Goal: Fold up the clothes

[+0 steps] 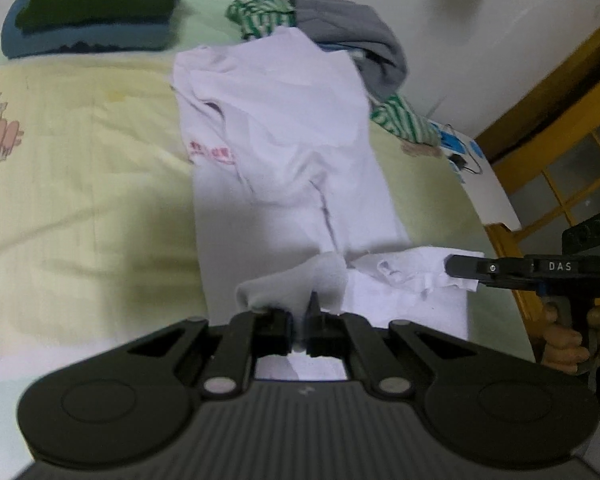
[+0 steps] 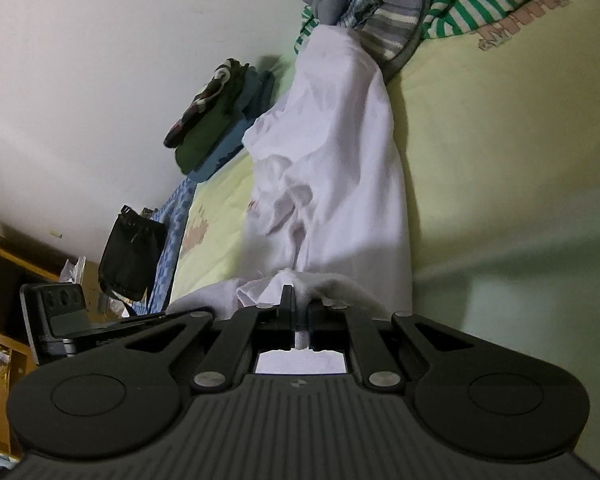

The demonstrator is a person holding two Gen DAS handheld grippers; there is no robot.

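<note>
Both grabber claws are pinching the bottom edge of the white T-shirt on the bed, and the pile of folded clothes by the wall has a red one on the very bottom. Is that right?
Almost. The bottom garment in the folded pile is blue, not red; the left wrist view shows it under a dark green one. The rest holds: the left gripper and right gripper both pinch the hem of the white T-shirt on the bed.

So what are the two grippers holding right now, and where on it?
Both pinch the white cotton T-shirt at its near hem: left gripper on one corner, right gripper on the other.
</note>
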